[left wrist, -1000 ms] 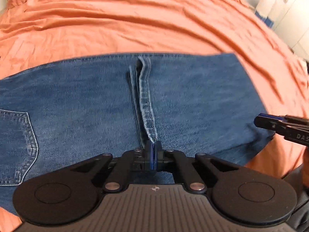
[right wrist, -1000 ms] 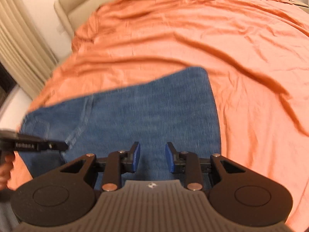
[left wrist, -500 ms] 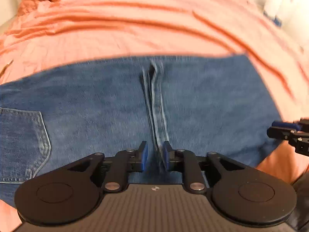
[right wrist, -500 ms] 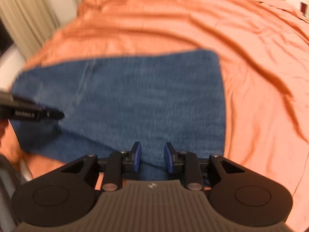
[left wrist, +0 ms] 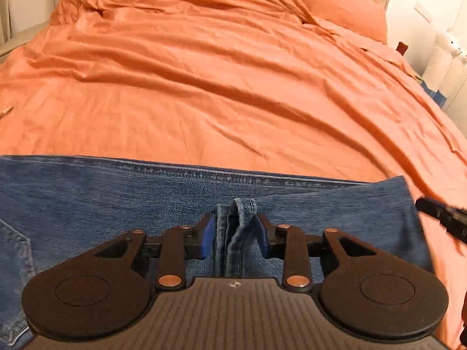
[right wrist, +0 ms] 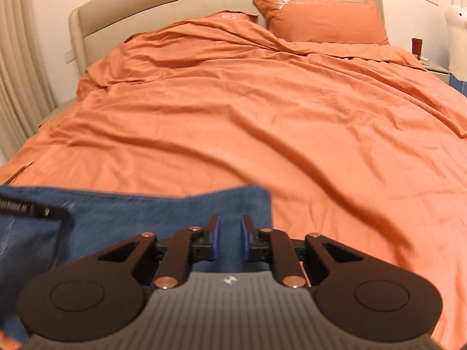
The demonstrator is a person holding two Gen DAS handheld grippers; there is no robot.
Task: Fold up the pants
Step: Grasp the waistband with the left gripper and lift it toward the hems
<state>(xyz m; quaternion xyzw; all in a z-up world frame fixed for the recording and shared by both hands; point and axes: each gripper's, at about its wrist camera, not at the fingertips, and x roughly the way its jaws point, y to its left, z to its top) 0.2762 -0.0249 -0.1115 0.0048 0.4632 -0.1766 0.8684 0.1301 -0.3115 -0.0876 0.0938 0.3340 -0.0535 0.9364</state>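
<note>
Blue denim pants (left wrist: 116, 198) lie flat across the near edge of an orange bed, with a back pocket (left wrist: 11, 250) at the left. My left gripper (left wrist: 235, 234) is open, its blue pads on either side of a raised hem fold (left wrist: 238, 227) without pinching it. My right gripper (right wrist: 229, 240) is open and empty over the right end of the pants (right wrist: 163, 215). Each gripper's tip shows at the edge of the other's view: the right one in the left wrist view (left wrist: 440, 214), the left one in the right wrist view (right wrist: 32, 208).
The orange duvet (right wrist: 262, 122) covers the whole bed beyond the pants. Two orange pillows (right wrist: 321, 20) lean on a beige headboard (right wrist: 175, 3). A white plush toy (right wrist: 456, 38) and a nightstand stand at the far right. Curtains hang at the left.
My left gripper opened and let go of the denim fold it was pinching. Both grippers tilted up and drew back toward the near edge, so more of the bed shows.
</note>
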